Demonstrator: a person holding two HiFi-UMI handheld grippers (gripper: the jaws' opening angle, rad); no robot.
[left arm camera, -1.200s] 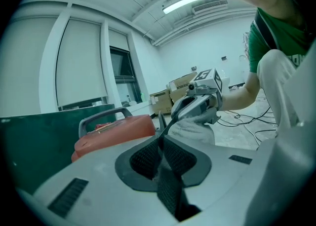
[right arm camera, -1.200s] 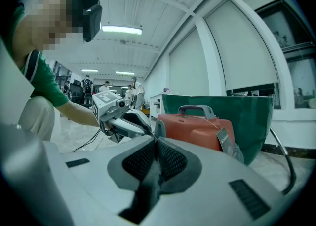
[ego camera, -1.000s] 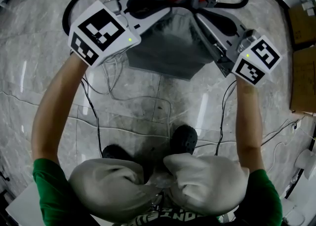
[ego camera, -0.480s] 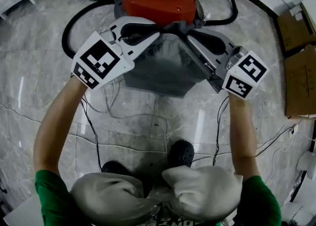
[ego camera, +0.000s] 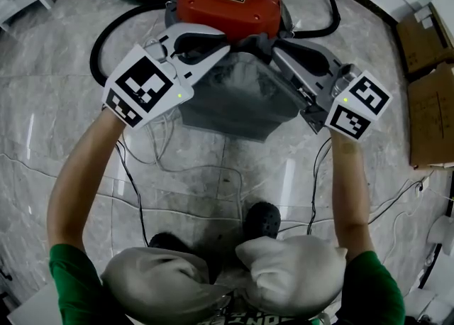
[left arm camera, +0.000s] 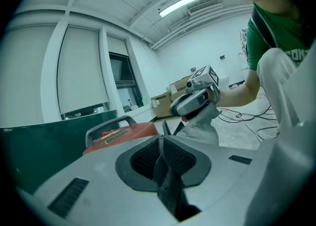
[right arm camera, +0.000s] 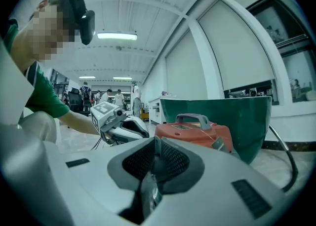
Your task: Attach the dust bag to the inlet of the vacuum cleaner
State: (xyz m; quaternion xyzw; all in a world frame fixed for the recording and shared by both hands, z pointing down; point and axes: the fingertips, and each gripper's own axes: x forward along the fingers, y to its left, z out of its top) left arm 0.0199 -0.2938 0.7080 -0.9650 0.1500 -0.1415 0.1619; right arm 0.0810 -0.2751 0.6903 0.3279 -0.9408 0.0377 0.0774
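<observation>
Dust bag (ego camera: pixel 237 96) hangs grey and slack between the two claws, just in front of the red vacuum cleaner (ego camera: pixel 228 1) standing on the marble floor (ego camera: pixel 64 61). The left claw (ego camera: pixel 225 48) and right claw (ego camera: pixel 275 45) are each pinched tight on its top edge, tips close together by the machine's front. A black hose (ego camera: pixel 106 29) curves past on the left.

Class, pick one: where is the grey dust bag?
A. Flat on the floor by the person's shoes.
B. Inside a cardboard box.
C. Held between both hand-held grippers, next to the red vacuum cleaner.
C: the dust bag hangs between the left hand-held gripper and the right hand-held gripper, both shut on its upper edge, beside the vacuum cleaner.
</observation>
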